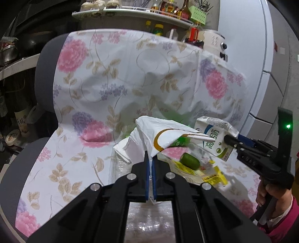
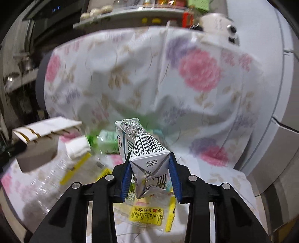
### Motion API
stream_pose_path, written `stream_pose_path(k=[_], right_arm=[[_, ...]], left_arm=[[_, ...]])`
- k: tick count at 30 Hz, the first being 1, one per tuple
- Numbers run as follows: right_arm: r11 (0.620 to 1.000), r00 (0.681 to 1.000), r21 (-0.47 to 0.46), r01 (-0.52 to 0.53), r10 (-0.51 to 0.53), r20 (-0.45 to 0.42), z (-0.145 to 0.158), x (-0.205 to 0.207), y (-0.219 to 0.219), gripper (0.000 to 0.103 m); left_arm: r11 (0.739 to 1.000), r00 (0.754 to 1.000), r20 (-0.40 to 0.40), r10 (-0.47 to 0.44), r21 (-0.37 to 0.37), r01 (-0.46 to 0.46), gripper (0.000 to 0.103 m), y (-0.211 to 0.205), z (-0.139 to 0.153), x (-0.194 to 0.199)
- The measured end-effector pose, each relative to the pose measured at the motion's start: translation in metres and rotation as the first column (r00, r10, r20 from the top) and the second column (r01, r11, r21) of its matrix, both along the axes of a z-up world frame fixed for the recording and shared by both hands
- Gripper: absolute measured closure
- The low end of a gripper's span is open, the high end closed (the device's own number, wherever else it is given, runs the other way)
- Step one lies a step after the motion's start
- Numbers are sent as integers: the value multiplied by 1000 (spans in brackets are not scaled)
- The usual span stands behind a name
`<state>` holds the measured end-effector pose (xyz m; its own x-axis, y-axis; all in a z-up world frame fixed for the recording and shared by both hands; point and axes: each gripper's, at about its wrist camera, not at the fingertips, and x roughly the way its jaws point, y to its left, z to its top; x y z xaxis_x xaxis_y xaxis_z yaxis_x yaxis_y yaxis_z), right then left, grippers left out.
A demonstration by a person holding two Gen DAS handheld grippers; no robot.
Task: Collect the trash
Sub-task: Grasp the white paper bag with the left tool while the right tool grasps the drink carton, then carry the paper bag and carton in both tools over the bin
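My left gripper (image 1: 150, 155) is shut on the edge of a white plastic bag (image 1: 149, 132), holding it up over the floral-covered seat. The bag also shows at the left of the right wrist view (image 2: 43, 130). My right gripper (image 2: 150, 156) is shut on a white and green milk carton (image 2: 147, 155), its blue pads pressing both sides. In the left wrist view the carton (image 1: 214, 138) hangs just right of the bag's mouth, with the right gripper (image 1: 229, 139) behind it. Under them lie a green-capped clear bottle (image 1: 189, 160) and a yellow wrapper (image 2: 145, 215).
A floral cloth (image 1: 121, 74) covers a grey chair's seat and back. Behind it, a shelf (image 1: 130, 13) holds bottles and jars. A white appliance (image 1: 271, 56) stands at the right. A hand in a pink sleeve (image 1: 269, 194) grips the right tool.
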<state>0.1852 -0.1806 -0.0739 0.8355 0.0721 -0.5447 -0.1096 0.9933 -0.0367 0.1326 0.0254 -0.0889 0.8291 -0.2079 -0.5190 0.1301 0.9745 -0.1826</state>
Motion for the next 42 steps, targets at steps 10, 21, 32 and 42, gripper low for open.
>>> stream_pose_path(k=[10,21,32,42], right_arm=[[995,996,77,66,-70,53,33,-82,-38,65],[966,973,139,220,-227,40,31,-178,-104,65],[827,820,84,556,-562,107,30,-306,-182,66],[693,689,104,713,-721,76,1,-368,-238,66]], left_arm=[[993,992,66,-110,-26,112,102,-36,16,-42],[961,960,74,-270,-37,273,102,-101,12,-82],[774,775,92,-625,-60,631,102,-226,0,-138],[573,573,79,-816,-23,819,102,-324,-15,-184]])
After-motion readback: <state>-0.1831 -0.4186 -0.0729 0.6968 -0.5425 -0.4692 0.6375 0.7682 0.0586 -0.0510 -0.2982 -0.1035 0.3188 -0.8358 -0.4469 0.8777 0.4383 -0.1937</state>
